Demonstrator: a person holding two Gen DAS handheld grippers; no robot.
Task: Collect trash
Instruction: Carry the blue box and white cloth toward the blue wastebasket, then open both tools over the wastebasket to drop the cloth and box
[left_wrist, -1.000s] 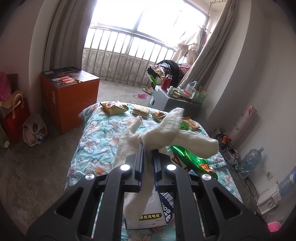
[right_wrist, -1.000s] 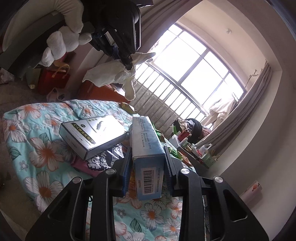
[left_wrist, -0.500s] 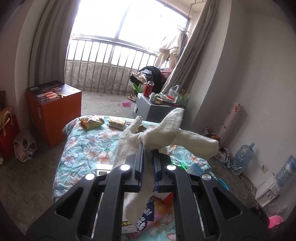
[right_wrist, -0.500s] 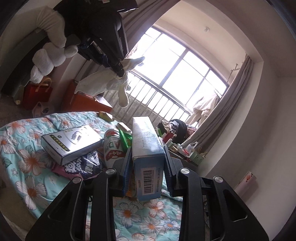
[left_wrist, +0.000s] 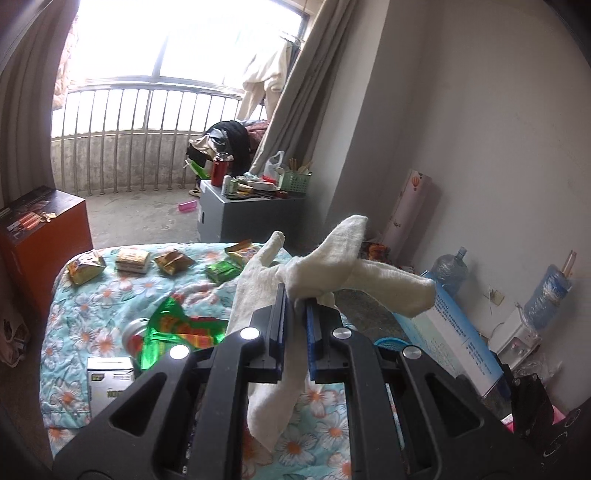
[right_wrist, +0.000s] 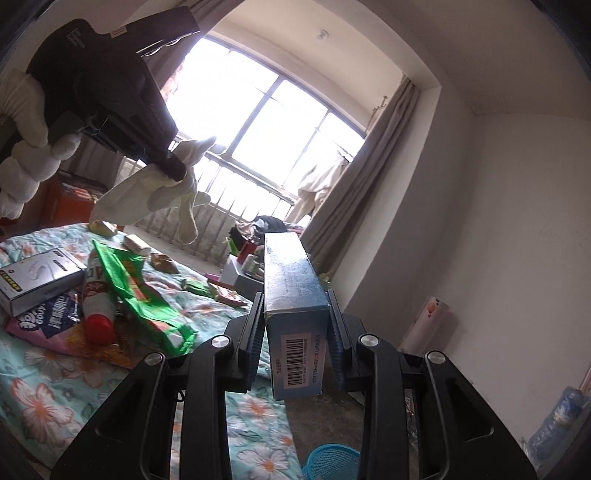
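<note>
My left gripper (left_wrist: 295, 295) is shut on a white cloth (left_wrist: 332, 266) and holds it in the air above the flowered bedspread (left_wrist: 103, 295). It also shows in the right wrist view (right_wrist: 173, 168) at upper left, with the cloth (right_wrist: 155, 188) hanging from it. My right gripper (right_wrist: 295, 306) is shut on a long blue box (right_wrist: 291, 288) with a barcode; the same box (left_wrist: 454, 328) shows at the right of the left wrist view. A small blue basket (right_wrist: 328, 461) stands on the floor below the box, and its rim (left_wrist: 388, 344) peeks out in the left wrist view.
On the bed lie a green wrapper (right_wrist: 140, 291), a red-capped can (right_wrist: 96, 306), a grey-white box (right_wrist: 37, 277), a pink pack (right_wrist: 48, 317) and several snack packets (left_wrist: 129, 260). A grey cabinet (left_wrist: 240, 214), orange box (left_wrist: 40, 236) and water bottles (left_wrist: 546, 295) stand around.
Both grippers have swung to the right, off the middle of the bed toward its right edge. The blue basket and the floor by the wall have come into view. Both grips are unchanged.
</note>
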